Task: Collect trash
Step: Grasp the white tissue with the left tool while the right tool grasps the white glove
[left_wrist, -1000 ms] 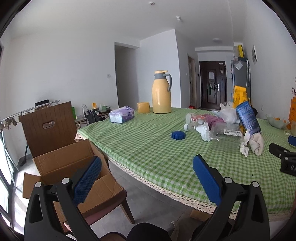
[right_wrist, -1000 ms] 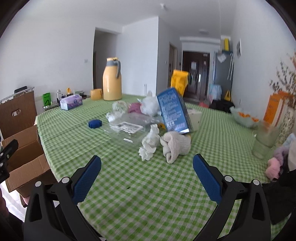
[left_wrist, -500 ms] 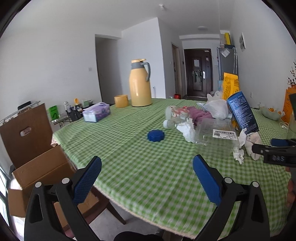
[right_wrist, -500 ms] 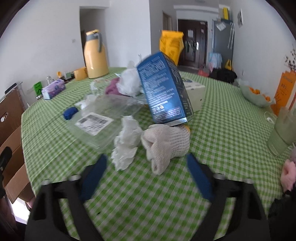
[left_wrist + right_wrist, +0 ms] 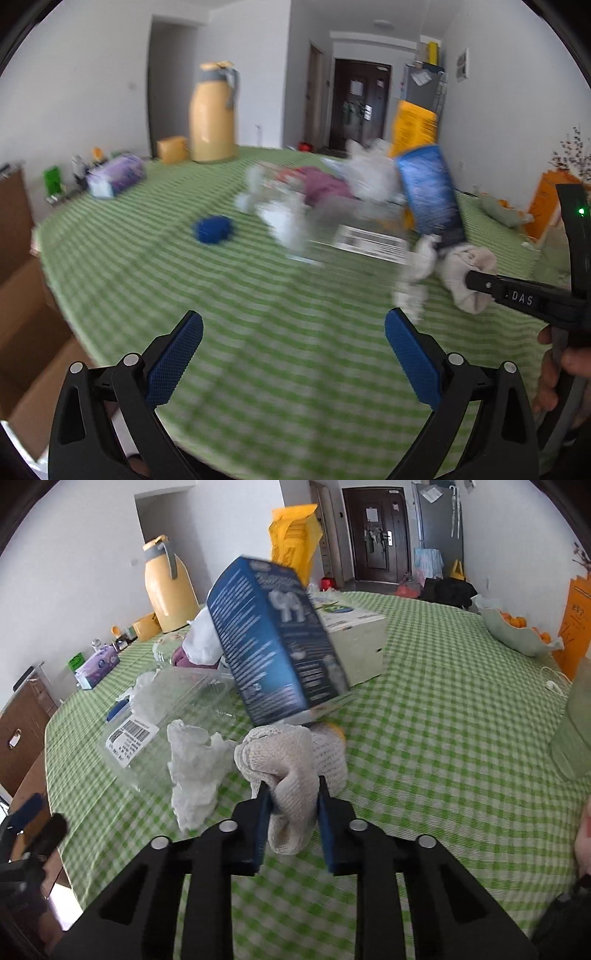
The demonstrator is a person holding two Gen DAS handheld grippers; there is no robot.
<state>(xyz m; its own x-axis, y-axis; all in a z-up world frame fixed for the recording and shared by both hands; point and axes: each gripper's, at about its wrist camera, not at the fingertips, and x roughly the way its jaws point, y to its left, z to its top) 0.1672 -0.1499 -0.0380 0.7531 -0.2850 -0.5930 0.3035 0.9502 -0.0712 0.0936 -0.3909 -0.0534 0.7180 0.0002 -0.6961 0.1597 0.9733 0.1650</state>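
Observation:
A pile of trash lies on the green checked tablecloth [image 5: 424, 709]. A white knit glove [image 5: 295, 753] sits at its near edge under a tilted blue box [image 5: 273, 646]. My right gripper [image 5: 291, 794] has its jaws closing, and both blue pads pinch the glove's near end. A crumpled tissue [image 5: 195, 760] lies just left of the glove, in front of a clear plastic container [image 5: 177, 709] with a barcode label. My left gripper [image 5: 293, 317] hangs open over bare cloth, left of the glove [image 5: 465, 269] and short of a blue cap [image 5: 213, 229].
A yellow thermos [image 5: 212, 114] and a purple tissue pack [image 5: 116, 179] stand at the far left. An open cardboard box [image 5: 22, 332] sits beside the table's left edge. A white carton [image 5: 354, 642], a green bowl of oranges [image 5: 513, 631] and a green cup [image 5: 576, 731] are to the right.
Both grippers moved forward over the table toward the pile. The left view swung from the cardboard box to the cloth. The right jaws went from wide open to pinching the glove.

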